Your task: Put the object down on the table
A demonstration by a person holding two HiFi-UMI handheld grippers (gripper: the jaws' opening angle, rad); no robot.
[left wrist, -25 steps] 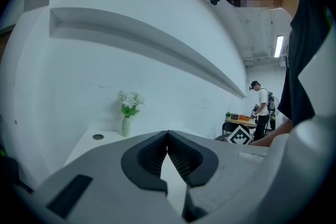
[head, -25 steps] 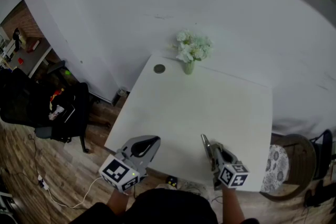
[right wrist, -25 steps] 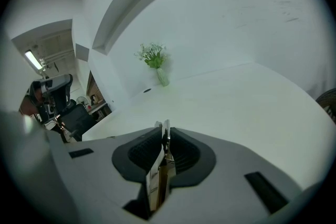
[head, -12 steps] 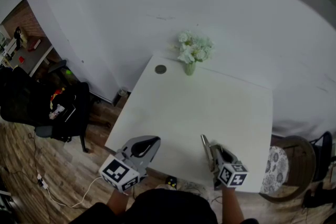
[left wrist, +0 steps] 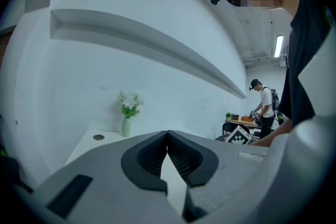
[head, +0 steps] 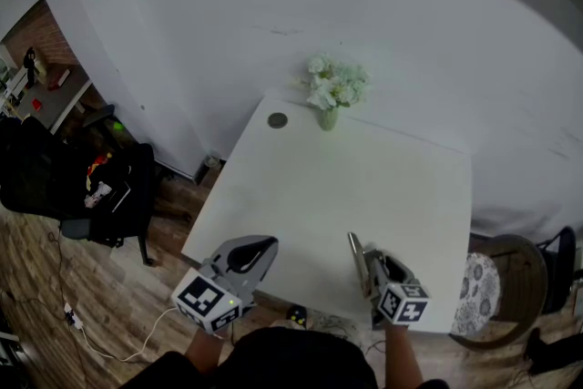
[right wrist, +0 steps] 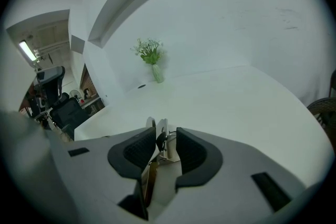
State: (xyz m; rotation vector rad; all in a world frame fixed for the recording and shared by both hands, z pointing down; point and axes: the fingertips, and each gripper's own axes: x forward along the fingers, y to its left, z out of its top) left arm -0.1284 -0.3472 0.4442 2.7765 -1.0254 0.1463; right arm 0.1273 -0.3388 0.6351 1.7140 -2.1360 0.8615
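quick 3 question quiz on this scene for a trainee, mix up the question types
1. True or false: the left gripper has its jaws together with nothing between them.
2. What stands between the jaws of the right gripper? A) a small metal object B) a sponge C) nothing
3. What stands at the far edge of the table, beside the round grommet?
Key: 1 true. 2 A; the jaws have just been opening and stand apart around it. 3 a vase of white flowers.
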